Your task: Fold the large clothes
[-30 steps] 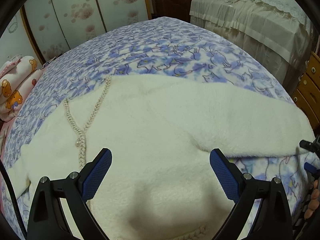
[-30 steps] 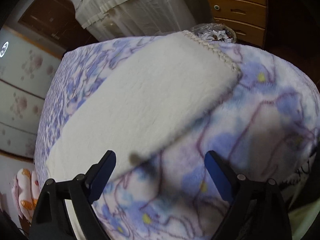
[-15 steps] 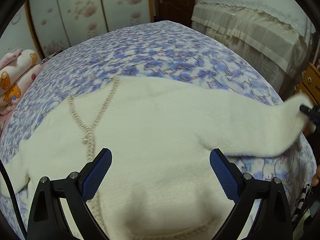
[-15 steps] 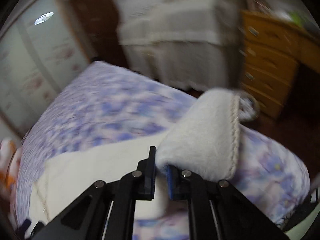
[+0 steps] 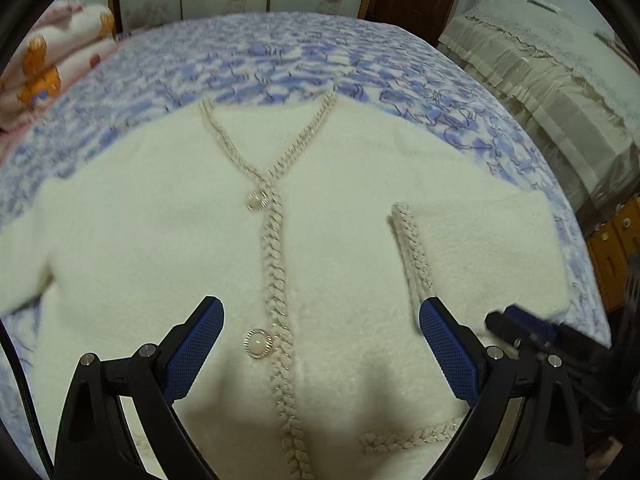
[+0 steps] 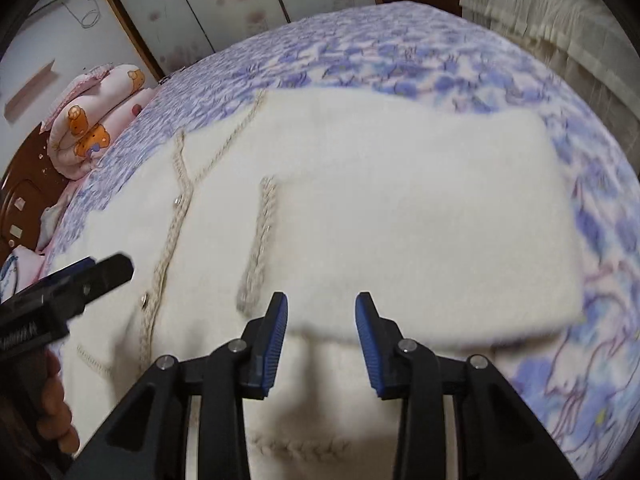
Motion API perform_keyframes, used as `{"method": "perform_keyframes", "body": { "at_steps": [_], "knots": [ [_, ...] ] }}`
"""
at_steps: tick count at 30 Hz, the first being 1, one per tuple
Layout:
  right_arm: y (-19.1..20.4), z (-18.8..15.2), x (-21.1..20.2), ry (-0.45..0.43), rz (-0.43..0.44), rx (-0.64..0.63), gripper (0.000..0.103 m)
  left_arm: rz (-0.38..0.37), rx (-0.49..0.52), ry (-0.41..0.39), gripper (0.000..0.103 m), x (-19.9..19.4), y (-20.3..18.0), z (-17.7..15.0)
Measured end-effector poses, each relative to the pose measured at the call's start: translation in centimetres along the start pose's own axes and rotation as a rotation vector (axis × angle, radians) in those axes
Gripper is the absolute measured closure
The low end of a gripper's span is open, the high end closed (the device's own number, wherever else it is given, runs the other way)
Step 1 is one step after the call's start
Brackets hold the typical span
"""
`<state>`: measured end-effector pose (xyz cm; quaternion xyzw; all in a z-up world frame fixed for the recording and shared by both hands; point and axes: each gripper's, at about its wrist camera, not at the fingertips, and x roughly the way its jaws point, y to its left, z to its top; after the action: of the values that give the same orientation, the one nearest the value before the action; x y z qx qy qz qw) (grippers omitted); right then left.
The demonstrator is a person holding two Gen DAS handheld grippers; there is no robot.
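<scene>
While cardigan (image 5: 312, 216) lies flat on bed (image 5: 248, 60), right sleeve (image 6: 420, 216) folded across chest near placket (image 5: 276, 264). Both grippers, left (image 5: 320, 344) and right (image 6: 320, 336), apart, empty. Next: square sleeve edge, smooth before far sleeve.

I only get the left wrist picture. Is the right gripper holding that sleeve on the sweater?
Observer: No. The right gripper is open, with nothing between its pads, just above the folded sleeve.
Child: Is the sleeve's far side lying on the sweater too?
Observer: Not quite; its folded edge hangs past the cream sweater over the blue flowered blanket.
Child: What's beside the bed on the pillow side?
Observer: A brown wooden headboard, next to the pink bear quilt.
</scene>
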<state>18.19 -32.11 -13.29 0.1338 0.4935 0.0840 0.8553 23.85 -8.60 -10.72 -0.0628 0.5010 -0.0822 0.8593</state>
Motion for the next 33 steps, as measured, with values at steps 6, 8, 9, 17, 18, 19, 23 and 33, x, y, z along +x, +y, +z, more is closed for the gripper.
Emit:
{"method": "perform_keyframes", "body": {
  "at_steps": [6, 8, 9, 17, 18, 19, 23, 33],
  "knots": [
    [-3.3, -1.6, -2.1, 0.007, 0.034, 0.043, 0.067, -0.207, -0.069, 0.058, 0.006, 3.0, -0.5, 0.1],
    [-4.0, -2.7, -3.3, 0.002, 0.042, 0.053, 0.067, -0.244, -0.064, 0.090, 0.009, 4.3, -1.6, 0.0],
    [-4.1, -3.1, -3.6, 0.000, 0.048, 0.057, 0.066, -0.256, -0.056, 0.110, 0.011, 5.2, -2.3, -0.1],
    [-2.1, -4.2, -2.8, 0.010, 0.058, 0.077, 0.066, -0.249, 0.039, 0.206, 0.031, 10.1, -7.0, -0.5],
    [-2.1, -4.4, -2.7, 0.015, 0.058, 0.081, 0.066, -0.237, 0.065, 0.219, 0.059, 10.5, -7.9, -0.4],
    [-2.3, -4.5, -2.6, 0.019, 0.056, 0.086, 0.066, -0.227, 0.094, 0.234, 0.078, 10.8, -8.7, -0.2],
    [-2.7, -4.7, -2.7, 0.020, 0.053, 0.102, 0.066, -0.201, 0.172, 0.224, 0.090, 9.7, -10.9, 1.6],
    [-2.8, -3.8, -4.9, -0.036, 0.022, 0.113, 0.066, -0.140, 0.159, -0.173, 0.090, -4.0, -8.4, 10.4]
  ]
}}
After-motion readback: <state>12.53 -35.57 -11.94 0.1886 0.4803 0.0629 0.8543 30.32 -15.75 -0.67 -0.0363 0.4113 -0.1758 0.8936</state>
